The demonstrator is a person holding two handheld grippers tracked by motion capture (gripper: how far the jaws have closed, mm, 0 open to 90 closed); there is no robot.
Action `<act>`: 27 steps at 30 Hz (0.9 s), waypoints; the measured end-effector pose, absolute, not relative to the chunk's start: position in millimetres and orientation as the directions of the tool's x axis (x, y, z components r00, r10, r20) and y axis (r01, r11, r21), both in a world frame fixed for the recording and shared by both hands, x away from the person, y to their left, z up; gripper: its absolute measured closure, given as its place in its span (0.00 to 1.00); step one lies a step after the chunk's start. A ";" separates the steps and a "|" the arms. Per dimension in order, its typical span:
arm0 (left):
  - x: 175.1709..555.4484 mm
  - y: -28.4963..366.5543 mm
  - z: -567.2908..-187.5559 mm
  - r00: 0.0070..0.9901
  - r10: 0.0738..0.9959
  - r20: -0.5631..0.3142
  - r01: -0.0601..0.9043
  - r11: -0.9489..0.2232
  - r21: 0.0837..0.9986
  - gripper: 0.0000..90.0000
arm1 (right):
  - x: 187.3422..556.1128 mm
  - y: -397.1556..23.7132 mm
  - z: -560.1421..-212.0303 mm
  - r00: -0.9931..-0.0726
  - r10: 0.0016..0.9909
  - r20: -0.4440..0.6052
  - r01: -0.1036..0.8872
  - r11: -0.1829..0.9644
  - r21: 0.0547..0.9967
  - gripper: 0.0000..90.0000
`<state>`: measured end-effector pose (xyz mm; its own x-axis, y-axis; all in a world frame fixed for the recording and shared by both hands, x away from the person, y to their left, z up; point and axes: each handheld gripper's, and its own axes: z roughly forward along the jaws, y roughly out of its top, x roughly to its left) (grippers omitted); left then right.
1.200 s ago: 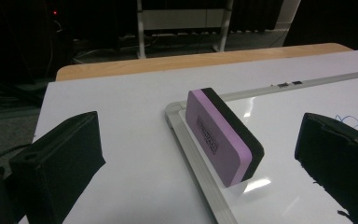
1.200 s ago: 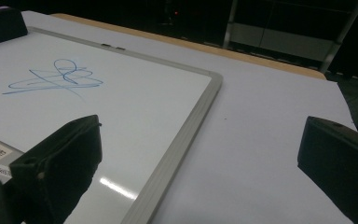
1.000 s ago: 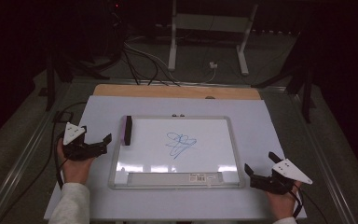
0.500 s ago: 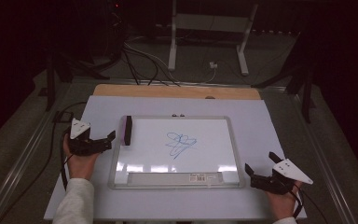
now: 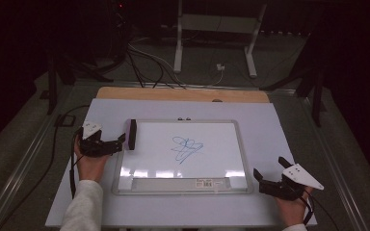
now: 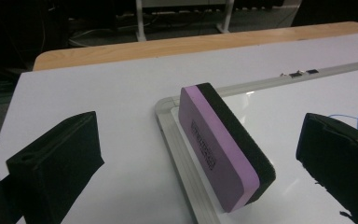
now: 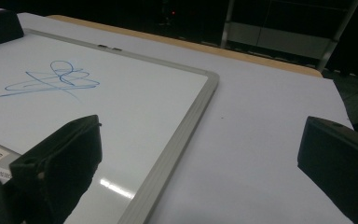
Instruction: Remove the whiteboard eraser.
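A whiteboard (image 5: 221, 166) lies on the white tabletop with a blue scribble (image 5: 187, 148) near its middle. A purple eraser with a black felt face (image 6: 223, 149) stands on its long edge at the board's left rim, also visible as the eraser (image 5: 132, 134) in the high view. My left gripper (image 5: 118, 143) is just left of it, open; in the left gripper view the eraser sits ahead between the spread jaws of the left gripper (image 6: 200, 135), untouched. My right gripper (image 5: 270, 169) rests open beside the board's near right corner, and the right gripper (image 7: 200, 140) holds nothing.
The whiteboard's grey frame (image 7: 186, 116) runs between the right jaws. A label strip (image 5: 183, 183) lies along the board's near edge. A wooden table edge (image 5: 183, 94) runs behind the white sheet. Cables (image 5: 149, 62) and a stand's legs (image 5: 178, 48) are on the floor beyond.
My left gripper has moved forward and to the right, closing in on the eraser at the board's left rim. The right gripper has stayed put.
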<state>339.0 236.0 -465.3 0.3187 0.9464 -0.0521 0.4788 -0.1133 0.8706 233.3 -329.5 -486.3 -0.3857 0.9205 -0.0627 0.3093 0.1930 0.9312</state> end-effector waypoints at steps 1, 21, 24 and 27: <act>340.1 235.0 -465.2 0.319 0.946 -0.052 0.480 -0.114 0.870 0.01 | 233.3 -329.6 -486.3 -0.386 0.920 -0.063 0.309 0.193 0.931 0.00; 359.5 225.1 -472.3 0.295 0.953 -0.067 0.543 -0.109 0.832 0.01 | 233.3 -329.2 -486.2 -0.386 0.921 -0.061 0.311 0.192 0.931 0.00; 361.9 224.2 -472.4 0.290 0.955 -0.069 0.551 -0.107 0.828 0.01 | 233.3 -329.2 -486.3 -0.386 0.921 -0.061 0.312 0.192 0.931 0.00; 364.0 223.8 -472.4 0.287 0.955 -0.075 0.555 -0.102 0.825 0.01 | 233.3 -329.2 -486.3 -0.386 0.920 -0.061 0.312 0.192 0.931 0.00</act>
